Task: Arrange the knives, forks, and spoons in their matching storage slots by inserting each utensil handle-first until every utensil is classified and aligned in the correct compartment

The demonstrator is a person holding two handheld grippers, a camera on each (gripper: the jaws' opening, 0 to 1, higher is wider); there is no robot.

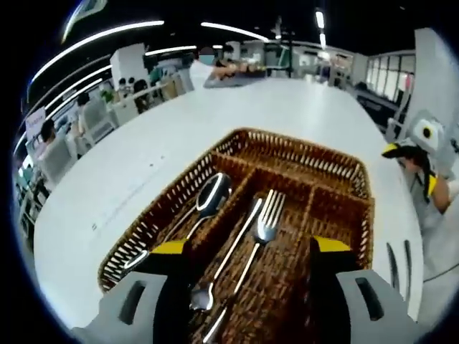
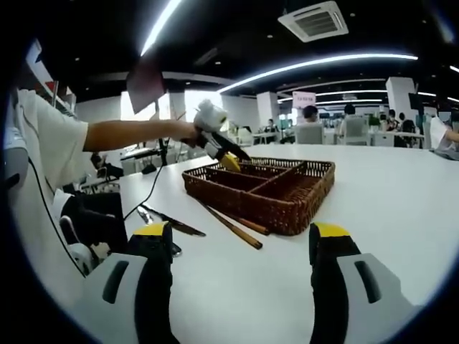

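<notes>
Left gripper (image 1: pixel 249 251) hangs over the wicker cutlery tray (image 1: pixel 337 168), jaws spread with nothing between them; a fork (image 1: pixel 267 218) and a spoon (image 1: pixel 209 197) lie in separate slots, and another utensil lies beside the fork (type unclear). Right gripper (image 2: pixel 242 240) is low over the white table (image 2: pixel 387 186), jaws apart and empty, with chopsticks (image 2: pixel 233 226) and knives (image 2: pixel 172 223) on the table beside the tray (image 2: pixel 287 204). No legible brand or label anywhere.
</notes>
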